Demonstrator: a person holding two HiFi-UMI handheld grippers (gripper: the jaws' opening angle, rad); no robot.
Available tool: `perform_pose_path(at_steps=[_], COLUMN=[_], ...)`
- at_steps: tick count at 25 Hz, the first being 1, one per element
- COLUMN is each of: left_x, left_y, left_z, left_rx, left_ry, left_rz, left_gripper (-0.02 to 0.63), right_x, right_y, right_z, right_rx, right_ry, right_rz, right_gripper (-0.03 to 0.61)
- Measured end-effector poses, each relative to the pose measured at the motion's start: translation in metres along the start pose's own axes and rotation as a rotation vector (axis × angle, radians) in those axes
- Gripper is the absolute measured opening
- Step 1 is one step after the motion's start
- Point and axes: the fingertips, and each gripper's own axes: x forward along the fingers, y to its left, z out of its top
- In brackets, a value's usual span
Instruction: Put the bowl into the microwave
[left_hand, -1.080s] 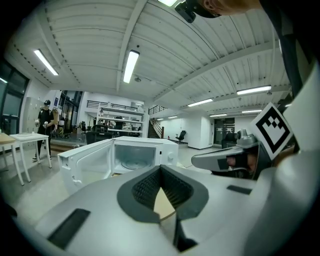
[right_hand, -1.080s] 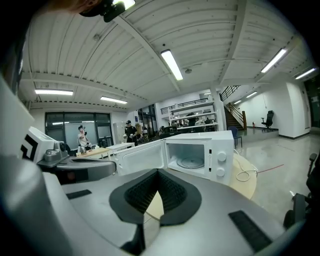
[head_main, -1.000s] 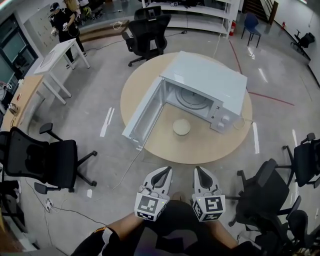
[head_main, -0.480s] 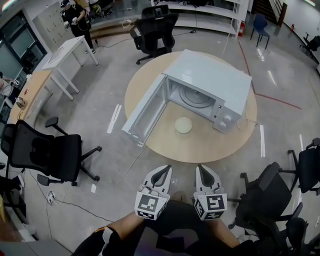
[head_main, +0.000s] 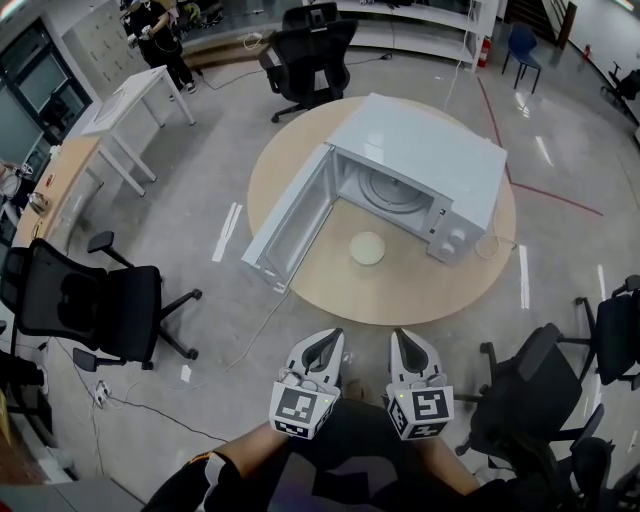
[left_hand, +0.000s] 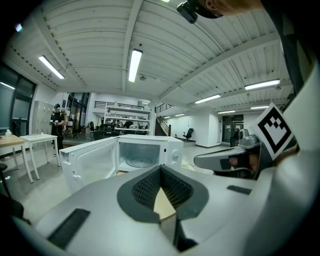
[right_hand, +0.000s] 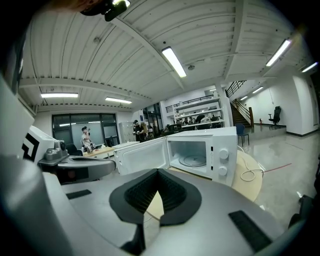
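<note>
Head view panned slightly: round table (head_main: 400, 292), microwave (head_main: 425, 155) and bowl (head_main: 367, 248) sit marginally further right in frame; background person (head_main: 160, 35) nearer top edge.

White microwave (head_main: 420, 170), cream bowl (head_main: 367, 248), tan table (head_main: 400, 295) (black chairs (head_main: 90, 300)).

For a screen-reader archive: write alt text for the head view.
A white microwave, door open, stands on a round wooden table, a small pale round bowl lying before its cavity. Below, the empty left claw and right claw hang short of the table.
</note>
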Motion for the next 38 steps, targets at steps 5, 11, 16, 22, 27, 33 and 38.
perform_pose_path(at_steps=[5,11,16,22,27,33,38], left_x=[0.012,0.030,0.046,0.064,0.084,0.103,0.116], left_y=[0.007,0.017,0.029,0.042,0.051,0.059,0.065], left_z=[0.001,0.009,0.008,0.006,0.010,0.021,0.025], left_rx=[-0.007,-0.009,-0.013,-0.030,-0.034,-0.030,-0.032], left_ry=[0.005,0.004,0.023,0.047,0.053,0.031,0.040], left_rz=[-0.012,-0.032,-0.040,-0.069,-0.114,-0.178,-0.225], left_gripper=[0.046,0.046,0.046,0.046,0.046,0.046,0.044], right_x=[0.010,0.026,0.044,0.065,0.082,0.104,0.118], right_y=[-0.007,-0.013,-0.022,-0.026,-0.035,-0.041,-0.046], right_z=[0.000,0.009,0.008,0.007,0.013,0.023,0.027], right_rx=[0.006,0.017,0.027,0.039,0.046,0.052,0.052], right_ry=[0.008,0.014,0.028,0.050,0.056,0.060,0.061], right_rz=[-0.019,-0.034,-0.049,-0.064,-0.096,-0.116,-0.133], right_gripper=[0.015,0.015,0.015,0.015,0.015,0.015,0.015])
